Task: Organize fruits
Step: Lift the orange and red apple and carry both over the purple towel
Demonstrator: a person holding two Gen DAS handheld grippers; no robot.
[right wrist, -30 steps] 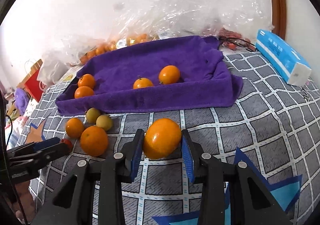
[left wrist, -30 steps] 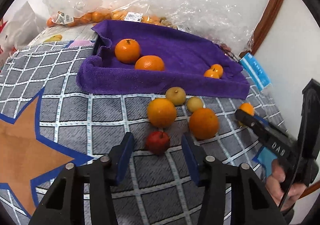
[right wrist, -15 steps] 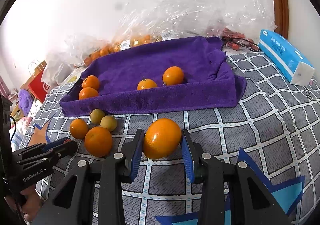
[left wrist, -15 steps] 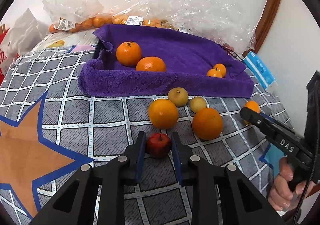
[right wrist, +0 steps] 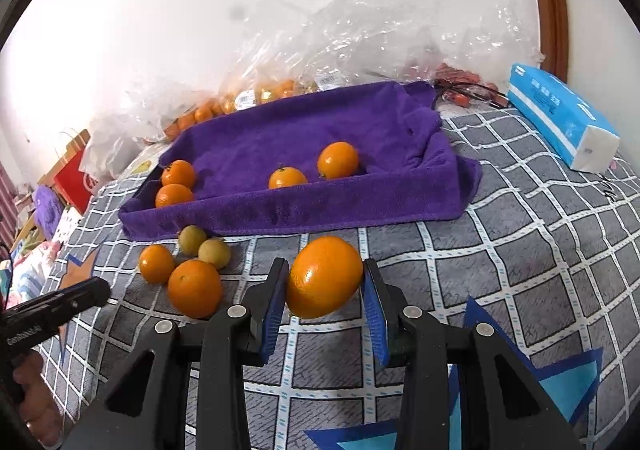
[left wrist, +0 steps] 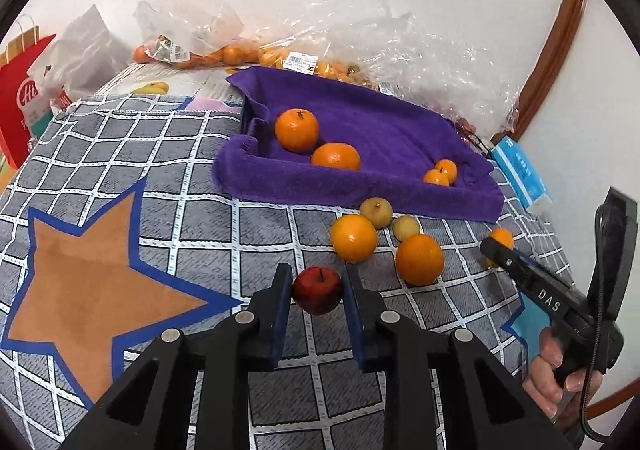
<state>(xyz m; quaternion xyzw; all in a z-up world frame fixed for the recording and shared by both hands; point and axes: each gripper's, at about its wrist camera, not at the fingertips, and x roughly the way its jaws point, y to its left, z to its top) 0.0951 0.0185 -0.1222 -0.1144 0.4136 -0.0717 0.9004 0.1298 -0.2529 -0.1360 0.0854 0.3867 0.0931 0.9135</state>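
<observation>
1. Purple towelling lines a shallow tray [left wrist: 400, 138] that sits on a bed under a grey checked cover [left wrist: 168, 154] with an orange star [left wrist: 92, 282] outlined in blue.
2. In the tray, seen from the left wrist, two oranges [left wrist: 297, 129] touch at the near left corner, and two smaller ones [left wrist: 440, 172] sit together at the near right corner.
3. The left tool [left wrist: 316, 290] is clamped on a small red apple [left wrist: 317, 289], its blue pads pressing both sides.
4. The apple appears just clear of the cover, in front of the loose fruit; I cannot tell for sure that it is lifted.
5. The right tool [right wrist: 325, 284] grips a large orange [right wrist: 325, 277] between its blue pads, held narrow around it, just in front of the tray's near wall.
6. Whether that orange touches the cover cannot be told.
7. Loose fruit lies on the cover just in front of the tray: two oranges [left wrist: 353, 237] and two small yellow-green fruits [left wrist: 376, 207], bunched close together.
8. From the left wrist, the right tool's black body reaches in at the right edge, a hand [left wrist: 556, 374] wrapped round its handle.
9. Clear plastic bags [left wrist: 420, 50] of small oranges lie along the white wall behind the tray.
10. A blue tissue pack [right wrist: 560, 118] lies on the cover to the right of the tray.
11. A red paper bag [left wrist: 24, 98] stands at the far left, off the bed.
</observation>
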